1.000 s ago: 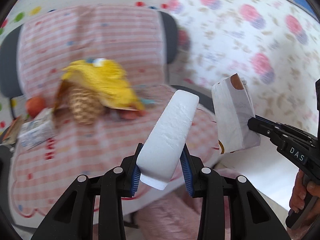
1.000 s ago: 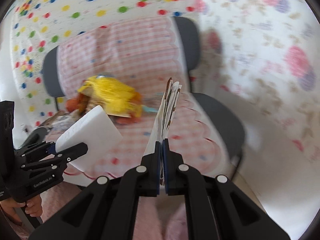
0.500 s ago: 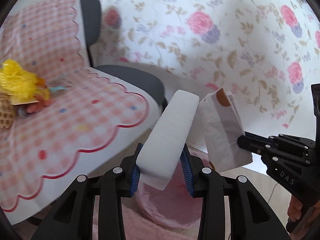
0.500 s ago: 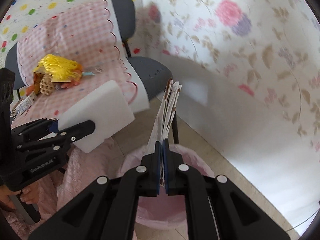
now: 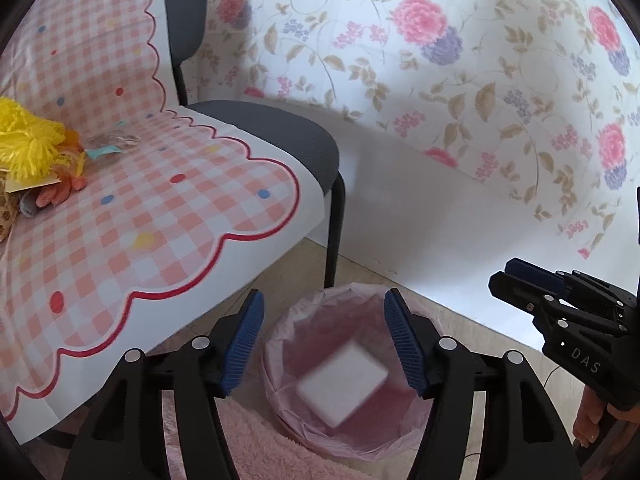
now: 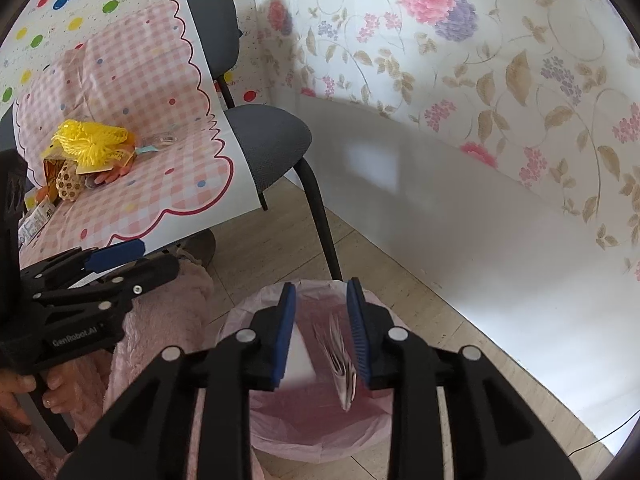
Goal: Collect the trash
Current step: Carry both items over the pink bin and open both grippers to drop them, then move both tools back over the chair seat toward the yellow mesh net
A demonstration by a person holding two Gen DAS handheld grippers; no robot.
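A bin lined with a pink bag (image 5: 280, 344) (image 6: 240, 320) stands on the floor under both grippers. My left gripper (image 5: 324, 340) hangs over it, jaws opening, and the white foam block (image 5: 342, 386) is falling blurred into the bin, free of the pads. My right gripper (image 6: 322, 332) is also over the bin with its jaws opening; the folded paper wrapper (image 6: 340, 364) drops between them, touching neither pad. The foam block (image 6: 300, 356) shows white beside it. More trash, a yellow net bag (image 5: 28, 144) (image 6: 90, 142) with wrappers, lies on the chair.
A grey chair (image 5: 276, 136) (image 6: 268, 136) draped with a pink checked cloth (image 5: 140, 220) stands left of the bin. A flowered wall covering (image 5: 440, 60) runs behind. A fluffy pink rug (image 5: 272, 456) lies by the bin, and a hand (image 6: 20, 384) grips the left tool.
Both grippers swung from the chair to above the bin and sank. Both opened; the foam block and the paper wrapper left the jaws and are dropping into the bin.
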